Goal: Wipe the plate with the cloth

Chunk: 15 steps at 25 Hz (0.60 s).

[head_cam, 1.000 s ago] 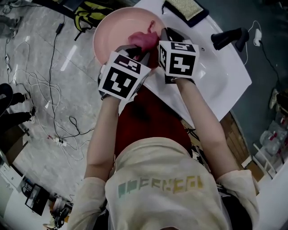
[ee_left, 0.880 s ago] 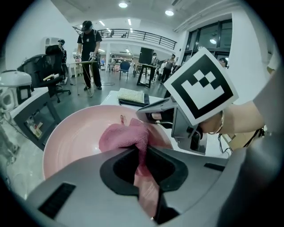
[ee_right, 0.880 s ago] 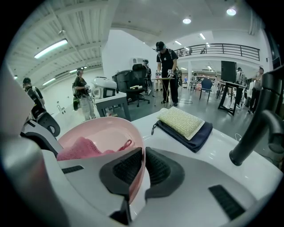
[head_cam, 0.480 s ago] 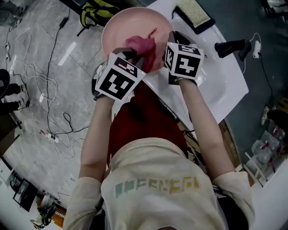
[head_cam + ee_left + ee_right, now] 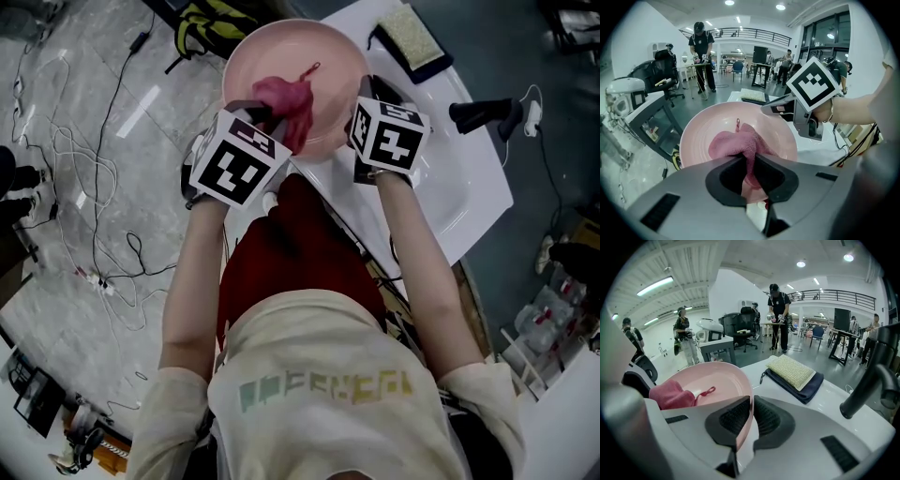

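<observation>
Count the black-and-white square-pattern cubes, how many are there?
2. One black-and-white marker cube rides the left tool, which pinches the crumpled pink cloth; the other rides the right tool, which clamps the rim of the round pink plate.

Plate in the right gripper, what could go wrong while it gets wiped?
The right gripper pinches the plate only by its rim, and much of it hangs past the counter edge over the floor; pressing with the cloth could lever it loose. The left gripper holds just a fold of cloth, which might pull out.
</observation>
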Available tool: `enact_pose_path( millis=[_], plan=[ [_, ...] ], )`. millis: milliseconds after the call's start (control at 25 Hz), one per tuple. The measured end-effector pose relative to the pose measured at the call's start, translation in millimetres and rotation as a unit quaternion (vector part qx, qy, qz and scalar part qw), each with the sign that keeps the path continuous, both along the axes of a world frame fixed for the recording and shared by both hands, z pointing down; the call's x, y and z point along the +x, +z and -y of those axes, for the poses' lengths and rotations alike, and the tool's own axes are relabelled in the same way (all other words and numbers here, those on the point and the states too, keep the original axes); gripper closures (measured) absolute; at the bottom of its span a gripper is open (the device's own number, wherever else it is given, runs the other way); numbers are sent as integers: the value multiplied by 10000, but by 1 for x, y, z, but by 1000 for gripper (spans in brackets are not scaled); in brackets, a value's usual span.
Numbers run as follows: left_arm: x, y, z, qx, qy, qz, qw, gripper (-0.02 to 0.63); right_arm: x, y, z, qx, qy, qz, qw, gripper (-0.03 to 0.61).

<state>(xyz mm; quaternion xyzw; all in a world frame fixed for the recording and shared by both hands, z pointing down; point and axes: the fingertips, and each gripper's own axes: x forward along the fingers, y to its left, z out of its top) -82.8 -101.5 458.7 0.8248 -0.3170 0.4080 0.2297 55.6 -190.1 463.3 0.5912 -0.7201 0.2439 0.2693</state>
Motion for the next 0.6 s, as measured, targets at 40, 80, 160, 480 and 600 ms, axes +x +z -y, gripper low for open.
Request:
enact_pose_path(
  millis=[40,80,160,480,600],
  plan=[
    [-4,-1,1,28,-28,31,10000,552,0,-1,0,1,1,-6,10000,537],
    [-8,-2,3,61,-54,68,9999,552,-1,-2,0,2,1,-12,10000,537],
    [-18,-5,6,105,-116,144,9998,554,-1,-5,0,2,-2,-23,10000,537],
    [-52,-12,26,289,-457,338,9980,552,-2,-5,1,25,-69,-54,10000,537],
    [-61,-14,34,377,-591,374,9968,552,-3,-4,0,39,-103,-31,9999,537]
  ],
)
